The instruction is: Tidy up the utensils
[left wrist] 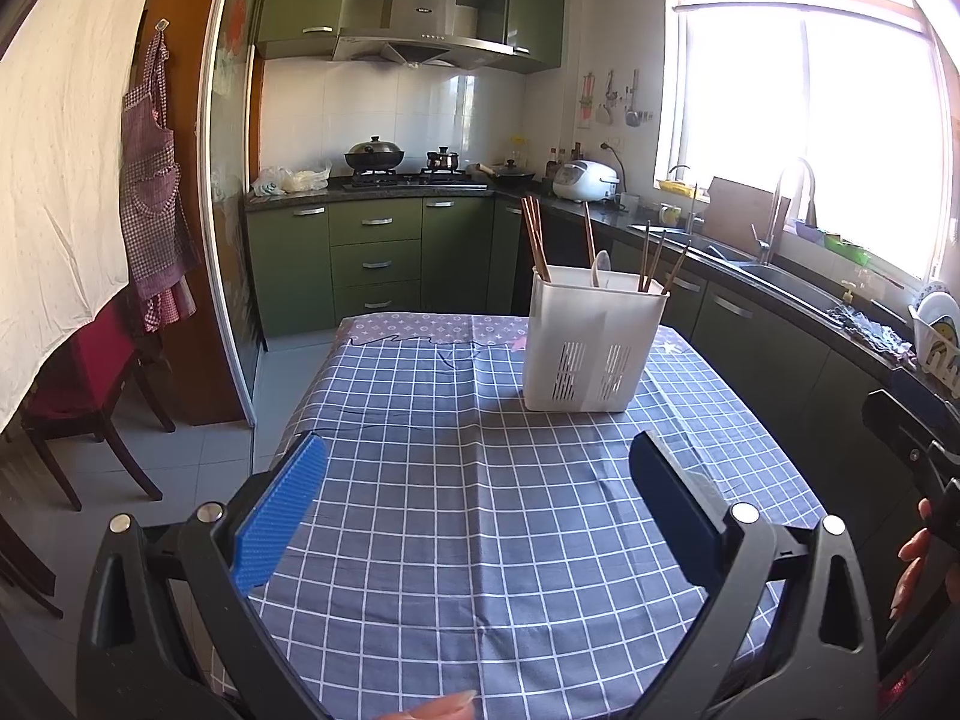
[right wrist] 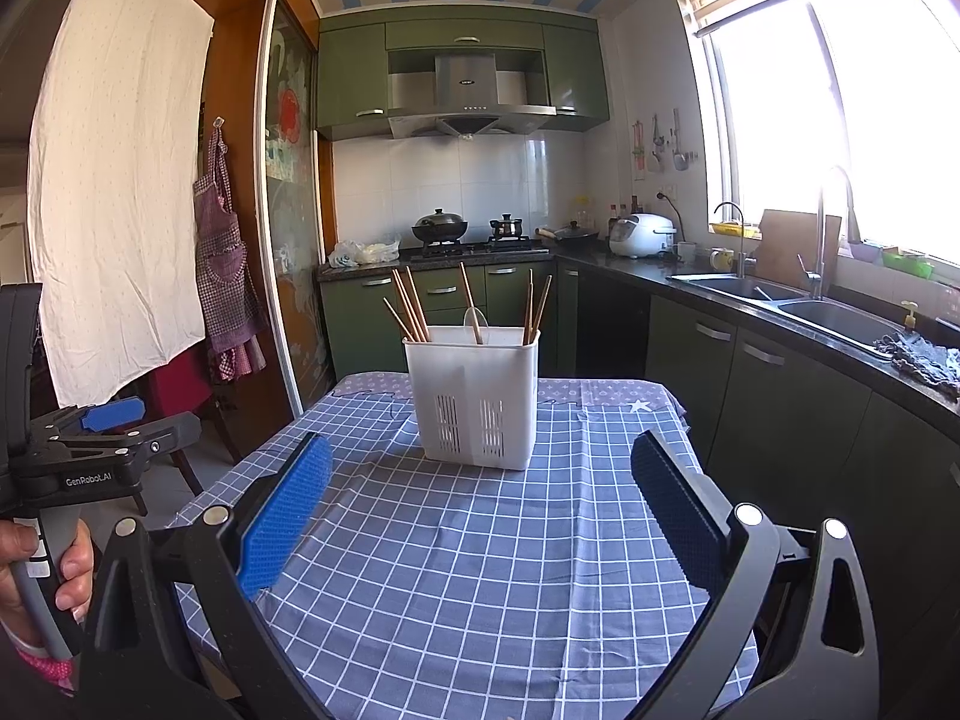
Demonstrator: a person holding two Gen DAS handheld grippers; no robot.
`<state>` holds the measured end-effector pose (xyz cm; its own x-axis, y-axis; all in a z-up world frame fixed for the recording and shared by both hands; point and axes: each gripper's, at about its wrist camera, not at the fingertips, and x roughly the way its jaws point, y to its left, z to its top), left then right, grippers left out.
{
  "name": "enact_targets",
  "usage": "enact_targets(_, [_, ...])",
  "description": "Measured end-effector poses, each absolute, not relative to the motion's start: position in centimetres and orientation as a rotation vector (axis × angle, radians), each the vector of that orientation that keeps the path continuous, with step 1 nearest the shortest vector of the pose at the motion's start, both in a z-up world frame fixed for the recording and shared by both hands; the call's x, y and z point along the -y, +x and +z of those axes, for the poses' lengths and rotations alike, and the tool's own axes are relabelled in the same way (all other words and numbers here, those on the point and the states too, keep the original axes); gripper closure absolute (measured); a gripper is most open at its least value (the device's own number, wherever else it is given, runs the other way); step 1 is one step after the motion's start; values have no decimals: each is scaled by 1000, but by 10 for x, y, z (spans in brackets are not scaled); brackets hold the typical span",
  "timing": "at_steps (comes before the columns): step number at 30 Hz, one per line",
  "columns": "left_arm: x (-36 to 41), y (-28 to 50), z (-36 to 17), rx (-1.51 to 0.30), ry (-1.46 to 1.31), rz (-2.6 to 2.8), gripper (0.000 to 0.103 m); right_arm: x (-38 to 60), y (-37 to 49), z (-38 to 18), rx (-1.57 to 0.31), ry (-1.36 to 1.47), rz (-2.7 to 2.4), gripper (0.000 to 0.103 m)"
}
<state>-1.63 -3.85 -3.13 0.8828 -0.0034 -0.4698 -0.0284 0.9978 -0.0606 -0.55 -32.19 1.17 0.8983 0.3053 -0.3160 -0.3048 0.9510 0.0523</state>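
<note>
Right wrist view only: left gripper at 9 o'clock, side-on, finger spread indiscernible there. Left wrist view: left gripper spread wide, empty. Right gripper likewise wide, empty. At 12 o'clock on checked tablecloth: white slotted utensil holder, upright, with wooden chopsticks and pale spoon.

Chopsticks in holder on table

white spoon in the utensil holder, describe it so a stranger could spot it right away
Find the table with the blue checked cloth; on it stands a white slotted utensil holder. Among the chopsticks sticking out of it, the white spoon is the only pale, rounded piece; the rest are thin brown sticks.
</note>
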Motion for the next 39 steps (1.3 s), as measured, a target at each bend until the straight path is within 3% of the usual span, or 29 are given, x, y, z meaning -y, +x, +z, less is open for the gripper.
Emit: enact_targets(39, [39, -11, -36, -523, -88, -17, 7, 320, -2, 3, -348, 0, 318, 5])
